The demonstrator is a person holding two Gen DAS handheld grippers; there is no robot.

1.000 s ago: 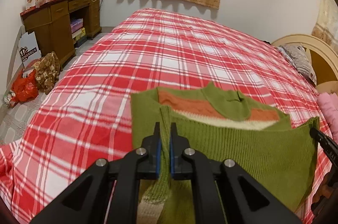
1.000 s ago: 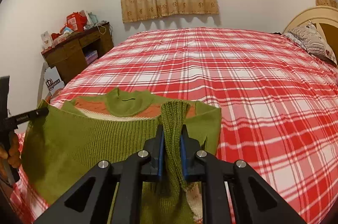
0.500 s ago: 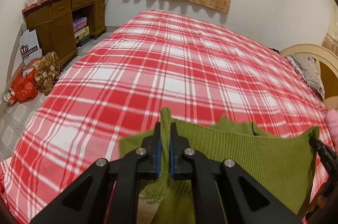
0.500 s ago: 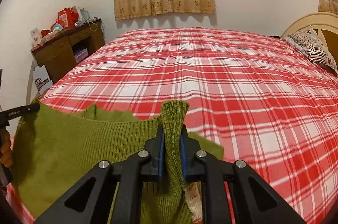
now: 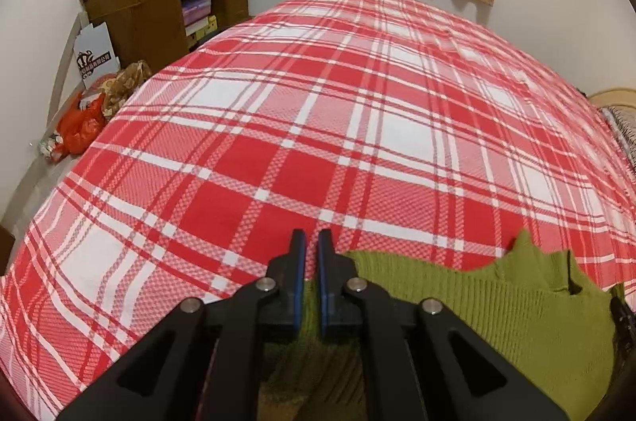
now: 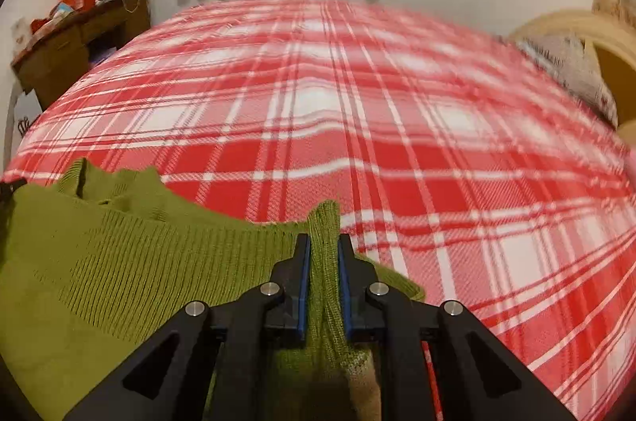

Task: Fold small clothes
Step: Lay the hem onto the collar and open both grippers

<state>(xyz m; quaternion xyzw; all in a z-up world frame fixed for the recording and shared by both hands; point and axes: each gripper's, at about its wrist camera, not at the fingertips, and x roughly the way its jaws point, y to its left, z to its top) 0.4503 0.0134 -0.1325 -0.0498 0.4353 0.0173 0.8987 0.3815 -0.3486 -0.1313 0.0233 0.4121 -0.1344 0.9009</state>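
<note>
A small green knit sweater [image 5: 497, 305] lies on the red plaid bed. In the left wrist view it spreads below and to the right of my left gripper [image 5: 312, 242]. The left jaws stand a narrow gap apart with no cloth between the tips; green knit shows lower down between them. In the right wrist view the sweater [image 6: 119, 254] spreads to the left. My right gripper [image 6: 324, 242] is shut on a bunched hem edge of the sweater, which sticks up between the pads.
The red and white plaid bed [image 5: 357, 127] fills both views. A wooden desk [image 5: 159, 3] with clutter stands at the far left, with bags [image 5: 79, 127] on the floor beside it. A headboard and pillow [image 6: 572, 71] are at the right.
Both grippers carried the sweater's lower edge forward and down over its collar, covering the orange stripe. The cloth has slipped out from between the left fingertips. The right view is blurred by motion.
</note>
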